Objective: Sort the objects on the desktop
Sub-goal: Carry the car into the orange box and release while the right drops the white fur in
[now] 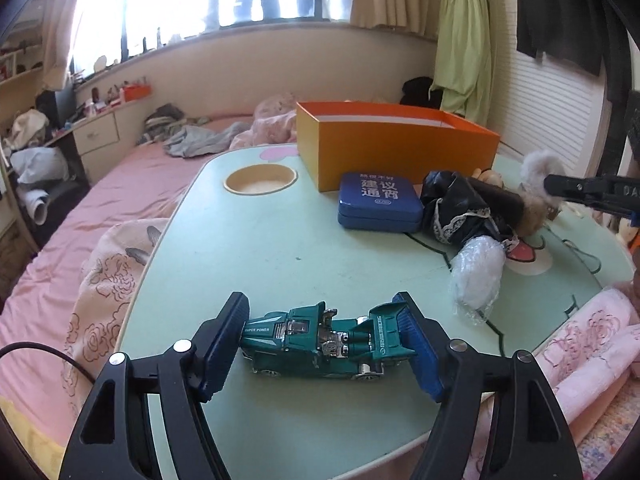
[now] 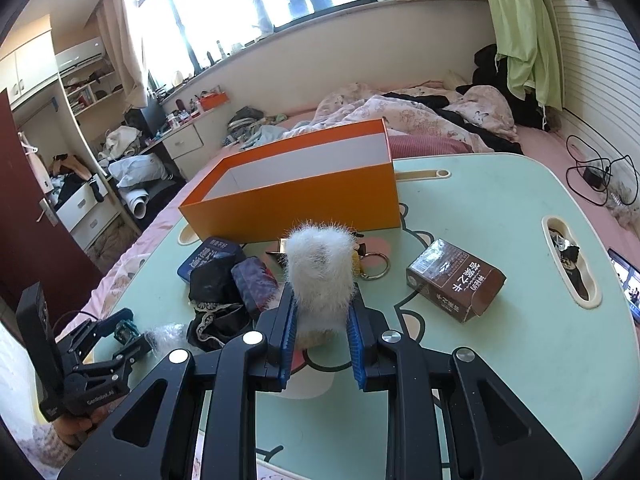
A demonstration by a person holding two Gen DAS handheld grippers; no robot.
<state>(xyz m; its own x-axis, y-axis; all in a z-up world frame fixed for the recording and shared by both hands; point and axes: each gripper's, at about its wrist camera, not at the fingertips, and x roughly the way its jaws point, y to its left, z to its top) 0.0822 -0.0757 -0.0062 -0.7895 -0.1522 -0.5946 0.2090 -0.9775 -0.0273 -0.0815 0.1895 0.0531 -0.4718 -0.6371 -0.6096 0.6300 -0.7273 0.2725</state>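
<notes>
My left hand-held gripper [image 1: 320, 344] stood low over the near edge of the mint-green worktop [image 1: 280, 248], and the green toy car [image 1: 320, 340] lay on its wheels between the 2 blue pads. The pads [image 1: 224, 344] touched or nearly touched both ends of the car, but I could not tell if they really pressed it. My right hand-held gripper [image 2: 322, 316] was closed on a white furry toy [image 2: 320, 276], which stood upright between the fingers; in the left view its fur [image 1: 538, 168] showed at the tip of that gripper.

The open orange box [image 2: 296, 196] stood at the far side of the worktop, and I saw nothing inside it. Just in front of it lay a blue tin [image 1: 380, 204] with Chinese letters. Beside the tin lay a black cloth bundle with lace [image 1: 456, 208], and a piece of clear plastic wrap [image 1: 476, 276] lay near it. In the right view, a brown carton [image 2: 454, 280] lay on its side to the right of the furry toy, with a metal key ring [image 2: 376, 266] between them. A pink bed [image 1: 80, 208] surrounded the worktop.
</notes>
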